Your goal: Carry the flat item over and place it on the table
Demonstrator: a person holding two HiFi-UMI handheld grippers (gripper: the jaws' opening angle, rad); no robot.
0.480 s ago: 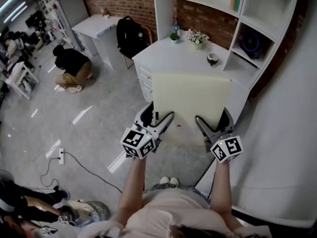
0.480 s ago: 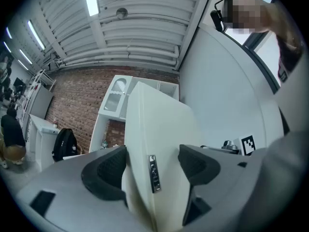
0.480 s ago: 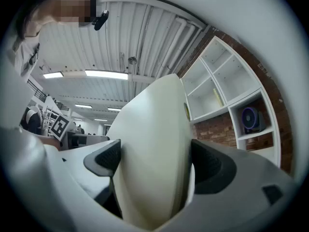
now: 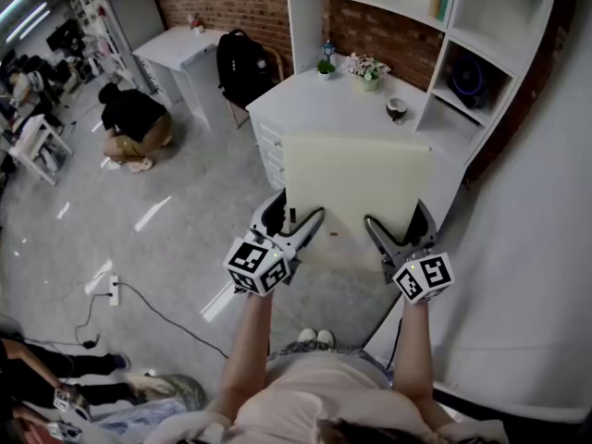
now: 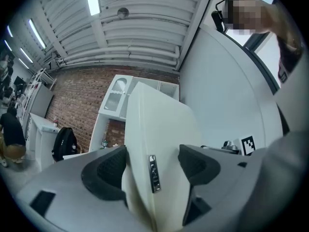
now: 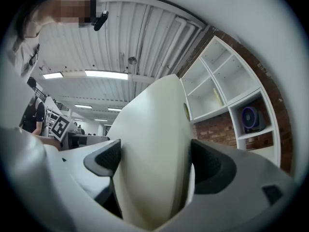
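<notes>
Fingers [image 5: 104, 170] of the left gripper [image 4: 294, 213] and right gripper [image 4: 400, 220] are clamping, spread wide, the 2 lower corners of the flat cushion [image 4: 356, 178] at frame centre, below the white desk [image 4: 296, 109], and it is probably handling light, soft and floppy.

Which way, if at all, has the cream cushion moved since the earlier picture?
No. In the head view the cushion covers the same part of the white desk as before.
</notes>
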